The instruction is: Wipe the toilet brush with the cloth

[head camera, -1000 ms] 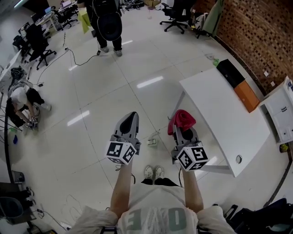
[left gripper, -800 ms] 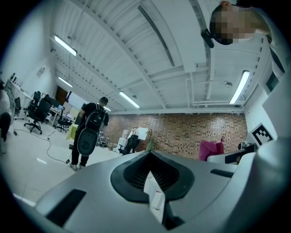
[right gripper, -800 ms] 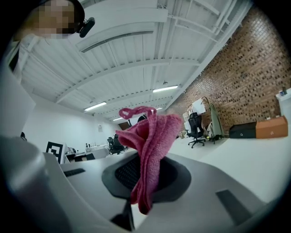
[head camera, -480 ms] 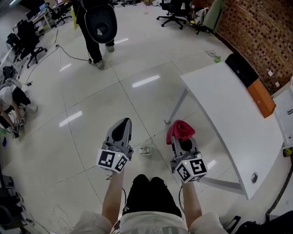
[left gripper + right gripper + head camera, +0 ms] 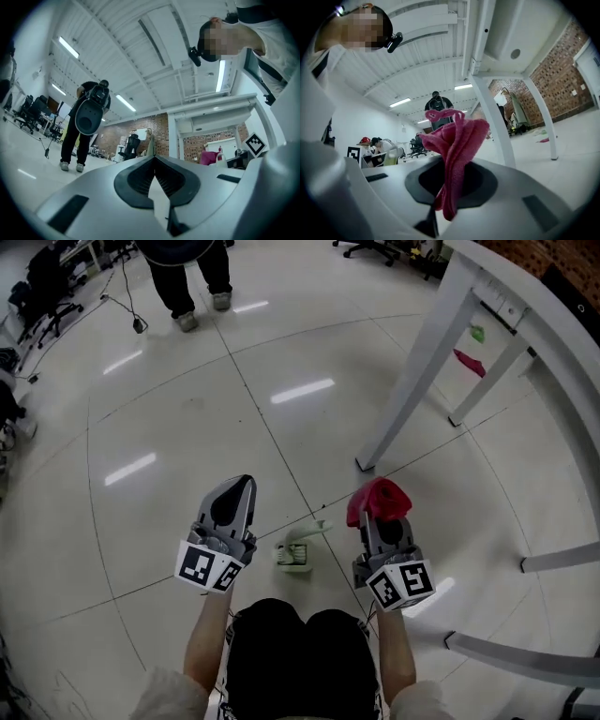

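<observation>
The left gripper has its jaws closed tip to tip with nothing between them; in the head view it points away from the person, over bare floor.

The right gripper has its jaws clamped on a pink cloth. The cloth is pinched near its lower end, and the rest bunches up in loose folds above and ahead of the jaw tips. In the head view the cloth sits as a red-pink wad at the front of the right gripper, which also points away from the person.

The toilet brush is on the floor between the two grippers, touching neither, just ahead of the person's knees. Its pale base is the end nearer the person. Its handle runs from there up and to the right in the head view, towards the cloth. Whether it stands straight or leans cannot be told from this steep angle.

Beyond the right gripper, a white table stands on slanted legs. A person stands on the far floor.
</observation>
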Available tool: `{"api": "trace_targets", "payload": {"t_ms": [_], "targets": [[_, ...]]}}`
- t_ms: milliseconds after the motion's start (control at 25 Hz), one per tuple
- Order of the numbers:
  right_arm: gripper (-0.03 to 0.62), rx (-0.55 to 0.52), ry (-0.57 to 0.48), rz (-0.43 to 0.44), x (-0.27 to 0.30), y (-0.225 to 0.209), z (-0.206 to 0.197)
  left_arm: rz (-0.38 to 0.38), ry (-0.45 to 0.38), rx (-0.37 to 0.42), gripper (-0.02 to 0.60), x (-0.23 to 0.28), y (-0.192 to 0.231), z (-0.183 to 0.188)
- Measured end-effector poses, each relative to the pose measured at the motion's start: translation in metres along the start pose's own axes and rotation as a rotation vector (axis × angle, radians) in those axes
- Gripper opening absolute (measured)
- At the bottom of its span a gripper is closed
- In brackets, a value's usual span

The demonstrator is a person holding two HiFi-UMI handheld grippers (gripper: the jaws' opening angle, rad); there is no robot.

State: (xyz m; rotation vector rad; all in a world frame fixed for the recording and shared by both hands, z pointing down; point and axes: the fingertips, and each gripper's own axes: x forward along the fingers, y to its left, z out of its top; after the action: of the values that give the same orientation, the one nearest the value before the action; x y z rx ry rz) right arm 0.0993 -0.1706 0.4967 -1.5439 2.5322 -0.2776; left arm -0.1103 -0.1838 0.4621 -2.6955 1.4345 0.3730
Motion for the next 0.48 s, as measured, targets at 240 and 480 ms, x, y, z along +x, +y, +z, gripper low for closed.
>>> {"api": "trace_targets", "payload": {"t_ms": [240, 480], "targets": [[0.032, -0.044, 0.031, 0.037, 0.002, 0.002, -0.08, 0.018, 0.014, -0.046, 0.005, -0.041, -0.004, -0.075], [0.032, -0.005, 0.088, 0.053, -0.014, 0.003, -0.187, -0.026, 0.132, -0.106, 0.005, -0.108, -0.046, -0.174]]}}
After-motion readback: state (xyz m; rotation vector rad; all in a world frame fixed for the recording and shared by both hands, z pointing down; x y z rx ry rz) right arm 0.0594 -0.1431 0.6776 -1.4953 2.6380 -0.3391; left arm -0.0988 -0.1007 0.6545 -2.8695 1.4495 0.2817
